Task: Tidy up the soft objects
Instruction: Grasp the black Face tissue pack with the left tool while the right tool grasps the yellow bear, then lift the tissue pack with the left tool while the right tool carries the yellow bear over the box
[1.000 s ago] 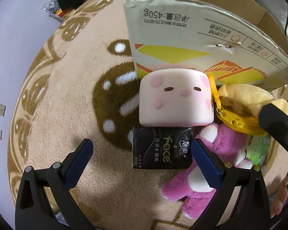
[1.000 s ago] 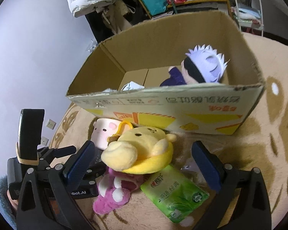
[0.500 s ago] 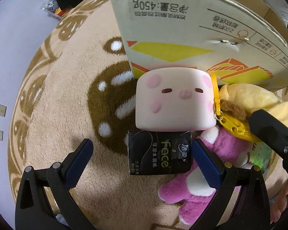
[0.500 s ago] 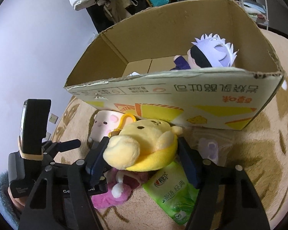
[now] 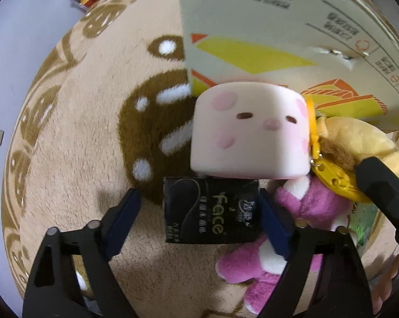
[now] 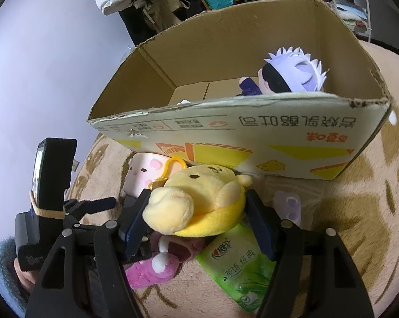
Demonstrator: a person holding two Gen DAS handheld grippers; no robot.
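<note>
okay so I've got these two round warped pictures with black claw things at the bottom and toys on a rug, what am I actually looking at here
These are two hand-held grippers, each with a fisheye camera looking along its two blue-padded fingers; a person holds them, no robot arm.

The left camera shows the left gripper closing around a black tissue pack on the beige patterned rug; whether it grips is unclear. Beyond it are a pink-white square pig plush and a magenta bear plush.

The right camera shows the right gripper clamped on a yellow bear plush. Below lies a green tissue pack. Behind stands an open cardboard box holding a white-haired doll.
</note>
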